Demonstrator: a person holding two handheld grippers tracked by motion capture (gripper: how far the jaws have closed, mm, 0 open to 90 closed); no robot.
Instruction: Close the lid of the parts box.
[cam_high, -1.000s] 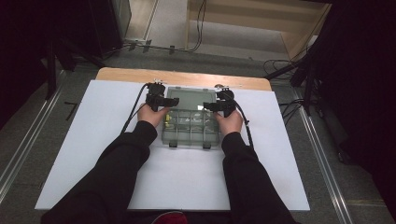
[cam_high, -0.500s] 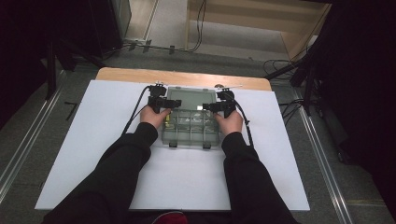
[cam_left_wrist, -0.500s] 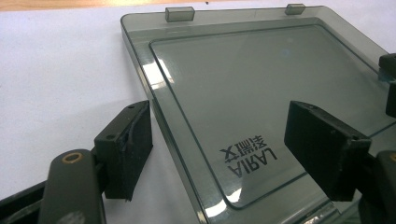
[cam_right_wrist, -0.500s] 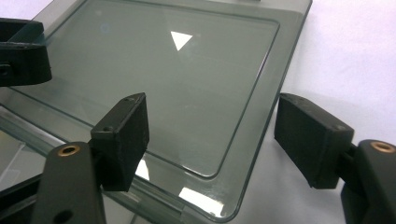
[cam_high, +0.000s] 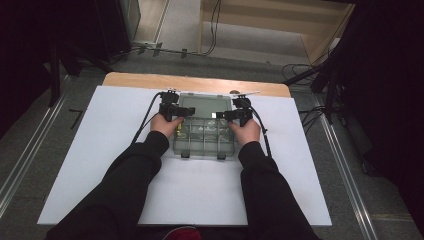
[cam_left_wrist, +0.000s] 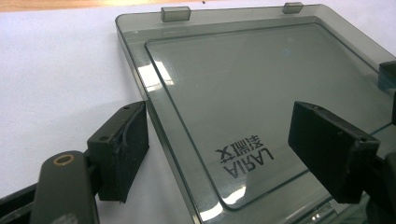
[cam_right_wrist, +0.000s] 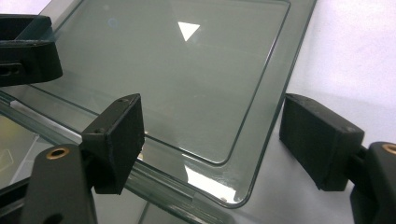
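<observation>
A smoky clear organiser box (cam_high: 202, 136) with several compartments sits on the white board, its lid (cam_high: 205, 105) folded back flat behind it. My left gripper (cam_high: 183, 111) is open, and its jaws straddle the lid's (cam_left_wrist: 261, 84) left edge without pressing it. My right gripper (cam_high: 220, 115) is open too, astride the lid's (cam_right_wrist: 187, 79) right corner. Both pairs of jaws have just been opening. In the left gripper view my left gripper (cam_left_wrist: 224, 140) has the lid's printed logo between its jaws. The right gripper (cam_right_wrist: 217, 135) stands over the rounded corner.
The white board (cam_high: 100, 150) covers a wooden table whose far edge (cam_high: 195, 82) shows behind the lid. Two latches (cam_high: 185, 156) hang at the box's near side. Cables trail from both grippers. Metal rails and a dark floor lie around the table.
</observation>
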